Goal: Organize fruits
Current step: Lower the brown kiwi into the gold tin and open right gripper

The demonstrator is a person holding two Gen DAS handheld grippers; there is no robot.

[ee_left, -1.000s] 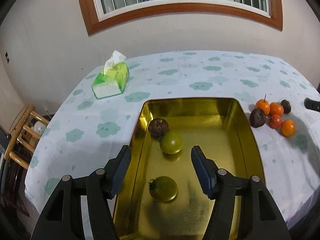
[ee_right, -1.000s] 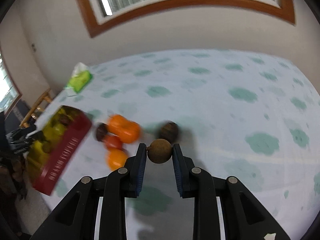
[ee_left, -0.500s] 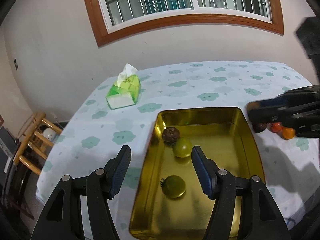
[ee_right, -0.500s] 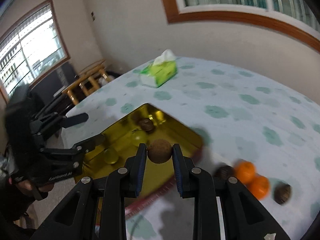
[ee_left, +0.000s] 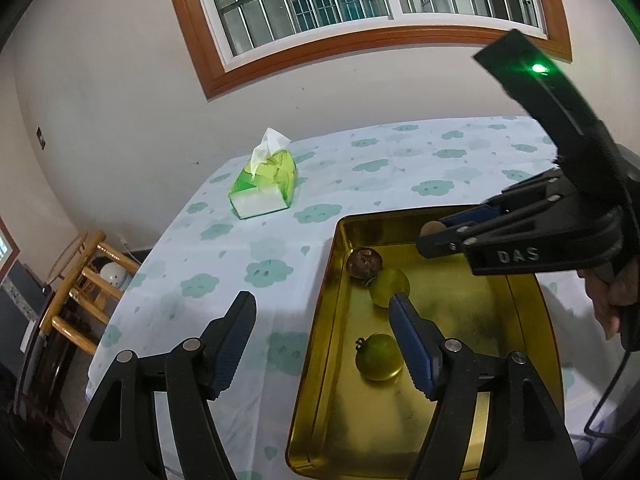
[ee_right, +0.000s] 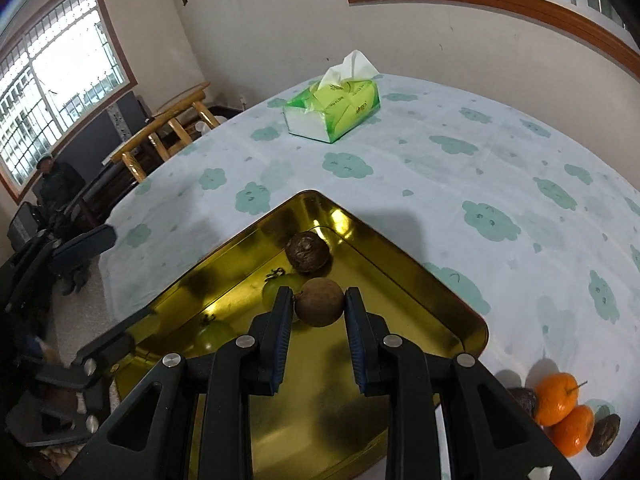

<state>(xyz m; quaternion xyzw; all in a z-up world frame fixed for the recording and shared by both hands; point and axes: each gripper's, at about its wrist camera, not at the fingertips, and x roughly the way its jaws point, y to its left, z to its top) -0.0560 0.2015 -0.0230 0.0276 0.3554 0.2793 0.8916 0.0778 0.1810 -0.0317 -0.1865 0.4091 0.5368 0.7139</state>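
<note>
A gold metal tray (ee_left: 532, 304) (ee_right: 400, 276) lies on the cloud-print tablecloth. In it sit a dark brown fruit (ee_left: 363, 263) (ee_right: 307, 251) and two green tomatoes (ee_left: 389, 286) (ee_left: 379, 356). My right gripper (ee_right: 319, 307) is shut on a round brown fruit (ee_right: 319, 307) and hangs over the tray's far end; in the left wrist view it (ee_left: 434, 229) comes in from the right. My left gripper (ee_left: 322, 320) hovers over the tray's near left edge, its jaws opening with nothing between them. Two oranges (ee_right: 564, 412) and dark fruits lie on the cloth to the right.
A green tissue pack (ee_left: 265, 184) (ee_right: 334, 106) stands on the far side of the table. Wooden stools (ee_left: 76, 284) are beyond the table's left edge. A person sits at the far left (ee_right: 56, 176) by a window.
My right gripper has carried the brown fruit from beside the oranges to over the tray. My left gripper has shifted left and its jaws have spread wider.
</note>
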